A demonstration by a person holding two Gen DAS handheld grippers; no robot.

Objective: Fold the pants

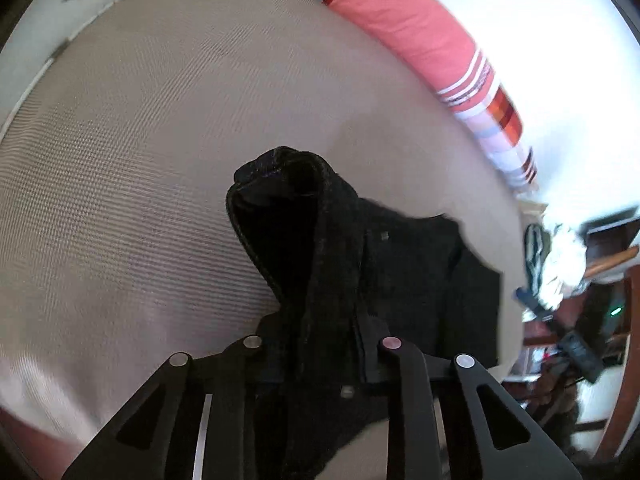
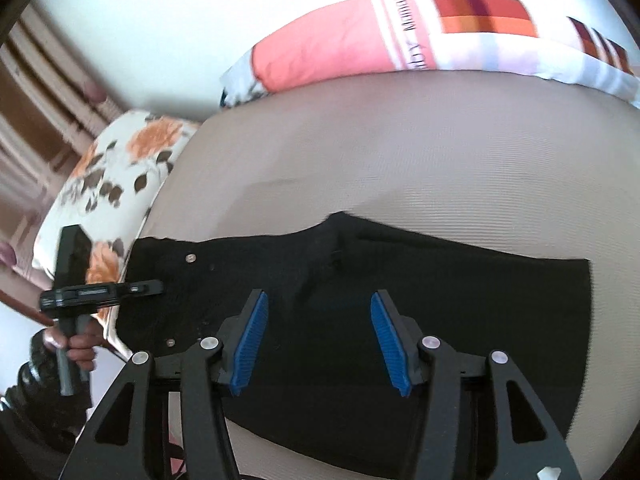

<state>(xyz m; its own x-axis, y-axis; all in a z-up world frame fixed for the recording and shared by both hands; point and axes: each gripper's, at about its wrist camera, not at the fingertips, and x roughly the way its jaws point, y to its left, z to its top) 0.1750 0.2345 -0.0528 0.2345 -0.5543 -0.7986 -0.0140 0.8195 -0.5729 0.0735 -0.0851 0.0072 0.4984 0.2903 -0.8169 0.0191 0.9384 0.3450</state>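
The black pants [image 2: 360,320] lie spread across the near part of my bed [image 2: 400,160], on its ribbed beige cover. From my right wrist view they run as a wide dark band from the left edge of the mattress, where two small metal rivets show, over to a straight cut edge on the right.

My left claw [image 1: 320,360] is clamped on a bunched part of the pants [image 1: 320,260]. The fabric rises from between the jaws in a dark peaked fold, and the rest trails away to the right, flat on the bed [image 1: 140,160]. The finger pads are buried in cloth; I cannot see them. In the right wrist view my left claw [image 2: 156,287] reaches in level from the left at the pants' rivet end, and my left hand [image 2: 74,346] grips the handle below it, off the mattress edge.

My right claw [image 2: 318,340] hovers over the middle of the pants, jaws wide apart, with nothing between them. Both blue ribbed pads [image 2: 252,344] are bare and angle outward. Whether the tips touch the cloth, I cannot tell.

A coral pillow [image 2: 332,52] with white and orange striping lies along the far side of the bed. A floral pillow [image 2: 120,168] sits at the left end, behind my left claw.
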